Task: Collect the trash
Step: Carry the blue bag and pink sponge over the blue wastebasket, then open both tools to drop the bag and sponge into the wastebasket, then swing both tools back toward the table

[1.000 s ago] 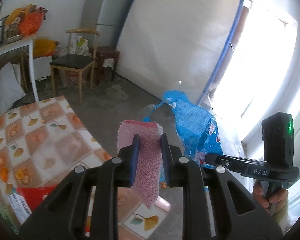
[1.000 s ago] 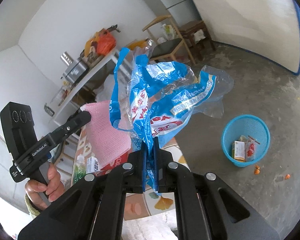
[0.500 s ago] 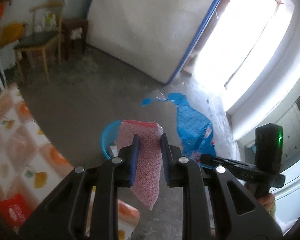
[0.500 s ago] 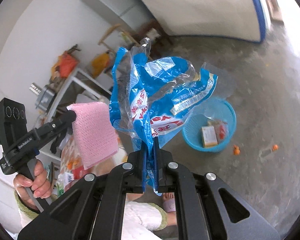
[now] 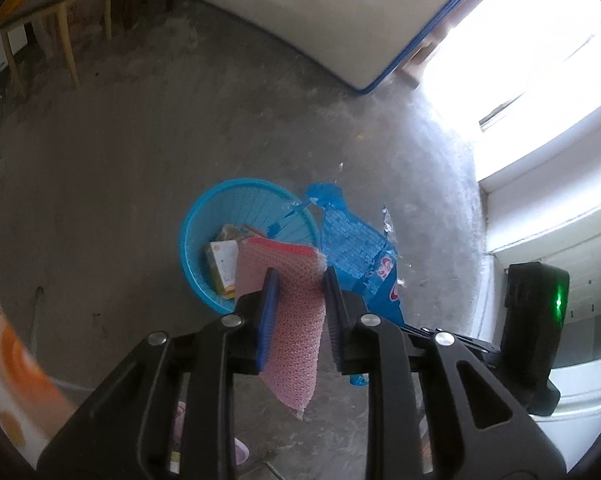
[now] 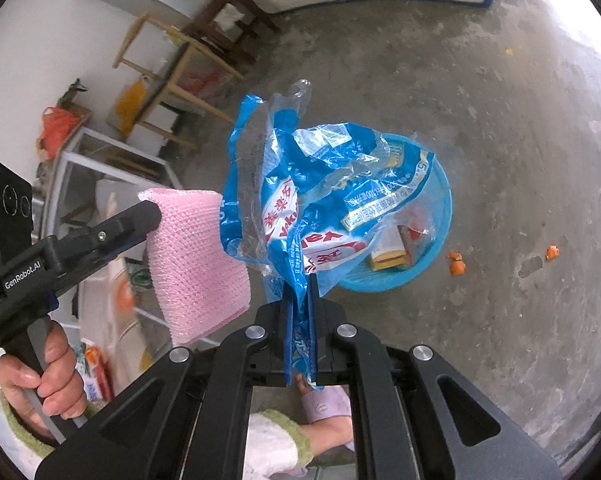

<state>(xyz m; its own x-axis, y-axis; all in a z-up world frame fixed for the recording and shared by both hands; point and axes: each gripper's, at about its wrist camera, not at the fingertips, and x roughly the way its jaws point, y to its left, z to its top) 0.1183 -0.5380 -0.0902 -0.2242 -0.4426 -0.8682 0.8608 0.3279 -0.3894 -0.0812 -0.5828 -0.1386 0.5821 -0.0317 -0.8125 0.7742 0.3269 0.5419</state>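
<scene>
My left gripper (image 5: 298,292) is shut on a pink mesh sponge cloth (image 5: 296,320) and holds it in the air above the near rim of a blue plastic waste basket (image 5: 204,216) on the floor. The cloth also shows in the right wrist view (image 6: 196,264). My right gripper (image 6: 300,300) is shut on a crumpled blue plastic bag (image 6: 324,200), held above the same basket (image 6: 440,232). The bag hangs beside the basket in the left wrist view (image 5: 360,252). The basket holds a small carton (image 5: 222,264) and other scraps.
Orange scraps (image 6: 456,266) lie on the concrete floor right of the basket. A wooden chair (image 6: 172,64) and stool (image 6: 228,24) stand by the far wall. A white mattress with blue edging (image 5: 340,20) leans on the wall. The patterned table edge (image 5: 4,360) is at the lower left.
Both grippers have swung away from the table and tilted down toward the floor. The basket is now under the cloth and the bag. Both grips are unchanged.
</scene>
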